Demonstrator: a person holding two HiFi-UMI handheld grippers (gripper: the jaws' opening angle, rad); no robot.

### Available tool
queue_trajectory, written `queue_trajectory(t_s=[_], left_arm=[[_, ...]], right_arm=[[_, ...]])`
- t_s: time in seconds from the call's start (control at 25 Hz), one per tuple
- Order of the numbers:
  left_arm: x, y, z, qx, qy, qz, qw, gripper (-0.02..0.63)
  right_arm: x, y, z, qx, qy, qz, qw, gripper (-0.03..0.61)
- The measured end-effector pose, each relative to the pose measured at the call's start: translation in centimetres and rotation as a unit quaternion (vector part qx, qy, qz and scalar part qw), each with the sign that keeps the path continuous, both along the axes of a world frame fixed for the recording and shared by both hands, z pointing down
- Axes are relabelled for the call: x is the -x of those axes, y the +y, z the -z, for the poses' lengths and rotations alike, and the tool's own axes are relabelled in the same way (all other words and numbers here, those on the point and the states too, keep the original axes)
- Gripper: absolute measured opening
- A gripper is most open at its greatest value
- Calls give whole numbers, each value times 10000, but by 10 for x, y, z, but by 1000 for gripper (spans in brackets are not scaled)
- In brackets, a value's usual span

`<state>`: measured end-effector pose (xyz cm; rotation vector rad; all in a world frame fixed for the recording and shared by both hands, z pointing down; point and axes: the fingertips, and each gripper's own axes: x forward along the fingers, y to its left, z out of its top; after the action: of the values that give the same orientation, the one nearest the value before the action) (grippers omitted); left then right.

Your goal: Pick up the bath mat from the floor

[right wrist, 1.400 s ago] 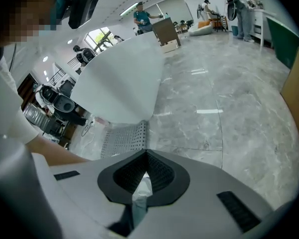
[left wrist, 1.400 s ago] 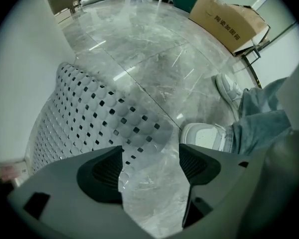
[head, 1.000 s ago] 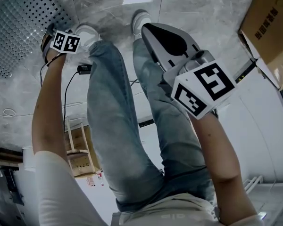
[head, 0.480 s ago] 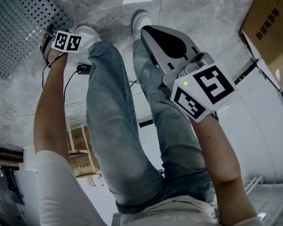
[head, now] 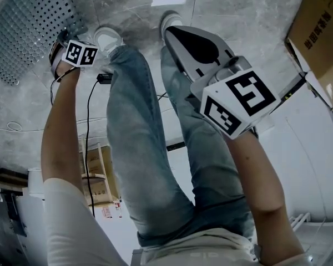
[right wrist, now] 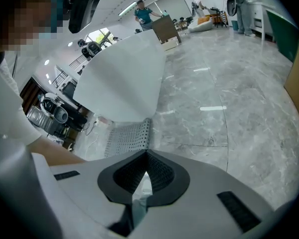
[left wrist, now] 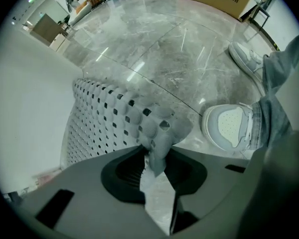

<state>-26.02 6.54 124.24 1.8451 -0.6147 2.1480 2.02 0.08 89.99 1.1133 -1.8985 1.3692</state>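
Overhead, reaches the left gripper [head: 60, 42] down to the near corner of the perforated bath mat [head: 28, 26], flat on the marble floor [head: 227, 10]; holds the right gripper [head: 175, 35] raised, well clear of the cardboard box [head: 319, 32]. In the left gripper view, closing on that corner, bunched between the pads ready for lifting; shoe [left wrist: 226, 128] near, open floor beyond. In the right gripper view, practically shut, gripping nothing.

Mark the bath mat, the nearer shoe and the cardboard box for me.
bath mat [left wrist: 104, 118], left gripper view, perforated middle
nearer shoe [left wrist: 229, 128], left gripper view, its upper
cardboard box [head: 322, 32], head view, printed side
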Motion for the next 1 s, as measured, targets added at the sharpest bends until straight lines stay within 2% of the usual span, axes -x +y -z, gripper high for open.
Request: queue_trajectory(t_s=[0.08, 0.16, 0.48, 0.76, 1.0], left_arm=[[6, 3, 7, 100, 18, 396, 9992, 62], [3, 3, 16, 162, 146, 722, 9972, 57], [26, -3, 54, 165, -24, 959, 9953, 41], [11, 1, 85, 220, 72, 1226, 9922, 41], [-6, 4, 122, 276, 270, 1686, 9849, 40]], right_arm=[[2, -1, 4, -7, -28, 9, 10000, 25], [4, -2, 9, -31, -63, 42, 10000, 25], [17, -7, 35, -196, -255, 97, 9994, 25], [13, -8, 54, -288, -335, 278, 9986, 25], [10, -16, 78, -397, -532, 364, 9971, 25]])
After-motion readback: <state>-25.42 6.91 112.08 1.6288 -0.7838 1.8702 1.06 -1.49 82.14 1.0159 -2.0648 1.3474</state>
